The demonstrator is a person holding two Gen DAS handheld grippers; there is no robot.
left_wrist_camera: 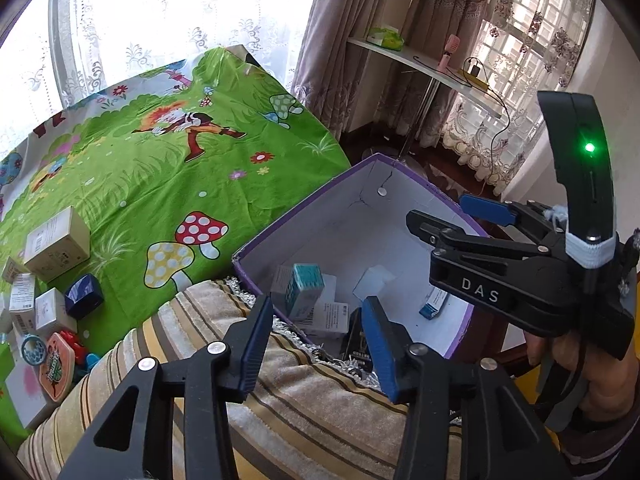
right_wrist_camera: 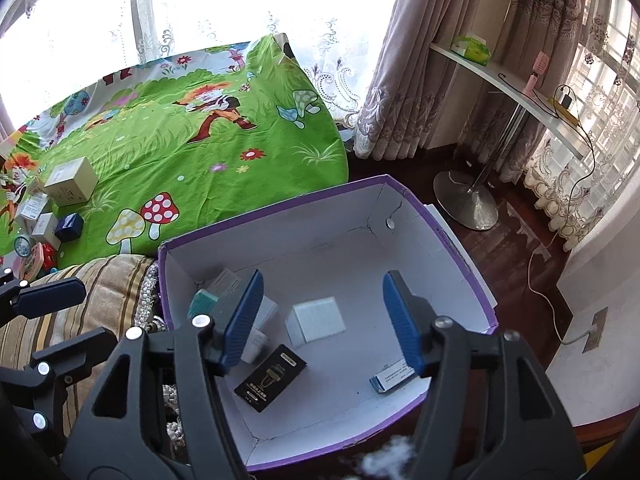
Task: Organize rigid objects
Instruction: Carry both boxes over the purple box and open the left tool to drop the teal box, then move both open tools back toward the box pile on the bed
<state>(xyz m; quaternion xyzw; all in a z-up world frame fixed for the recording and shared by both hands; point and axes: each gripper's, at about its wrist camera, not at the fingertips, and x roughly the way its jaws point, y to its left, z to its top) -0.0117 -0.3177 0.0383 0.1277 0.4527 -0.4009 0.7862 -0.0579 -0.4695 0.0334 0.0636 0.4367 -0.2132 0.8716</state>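
A purple cardboard box (right_wrist_camera: 460, 256) with a white inside stands beside the bed. It holds several small boxes: a black one (right_wrist_camera: 270, 378), a white one (right_wrist_camera: 320, 316), a blue-and-white one (right_wrist_camera: 392, 378) and a teal one (right_wrist_camera: 202, 302). My right gripper (right_wrist_camera: 324, 320) is open and empty above the box's inside; it also shows in the left wrist view (left_wrist_camera: 456, 216). My left gripper (left_wrist_camera: 316, 344) is open and empty over the striped cushion (left_wrist_camera: 312, 392) at the purple box's (left_wrist_camera: 256, 246) near corner. More small boxes (left_wrist_camera: 56, 246) lie on the green sheet at the left.
The bed has a green cartoon sheet (left_wrist_camera: 160, 168). A dark blue box (left_wrist_camera: 84, 296), a round tin (left_wrist_camera: 34, 350) and an orange case (left_wrist_camera: 56, 366) lie at its left edge. A white side table (right_wrist_camera: 508, 88) on a metal foot stands by the curtains. A cable (right_wrist_camera: 544, 276) runs across the wooden floor.
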